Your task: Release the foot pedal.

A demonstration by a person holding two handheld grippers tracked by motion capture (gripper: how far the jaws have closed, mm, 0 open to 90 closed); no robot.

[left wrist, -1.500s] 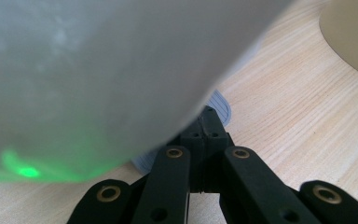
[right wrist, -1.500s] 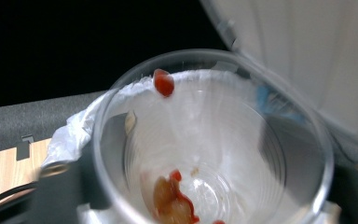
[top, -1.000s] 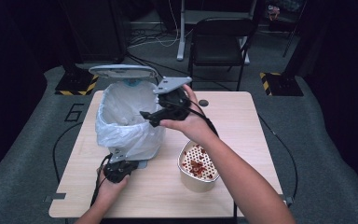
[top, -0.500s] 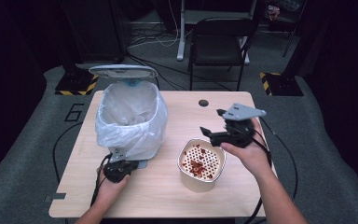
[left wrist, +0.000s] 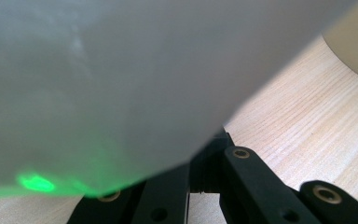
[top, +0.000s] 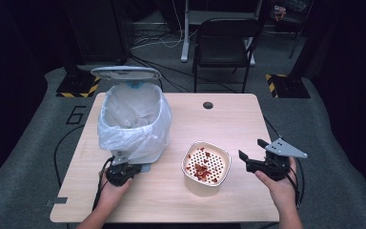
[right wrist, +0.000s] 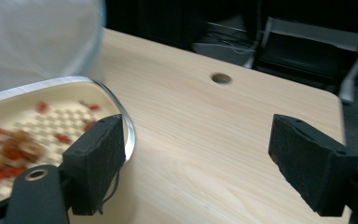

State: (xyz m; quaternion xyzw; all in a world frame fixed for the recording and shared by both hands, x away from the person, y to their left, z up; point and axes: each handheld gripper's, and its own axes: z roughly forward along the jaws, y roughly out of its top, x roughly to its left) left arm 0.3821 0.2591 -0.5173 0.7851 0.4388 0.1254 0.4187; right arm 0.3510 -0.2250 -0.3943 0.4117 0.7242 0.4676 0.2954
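A bin lined with a white bag stands at the table's left, its lid raised at the back. My left gripper rests at the bin's foot, jaws shut, tips tucked under the bag; what they touch is hidden. A cream bowl with a perforated insert and red scraps sits front centre. Just right of it, my right gripper hovers low over the table, open with nothing between its jaws. In the right gripper view the bowl's rim lies beside the left jaw.
A round cable hole sits near the table's far edge. A black chair stands behind the table. Bare wood stretches right of the bin. Cables trail off both front corners.
My right hand has swung from above the bin to the right and down, ending beside the bowl near the front right. The left hand has stayed put.
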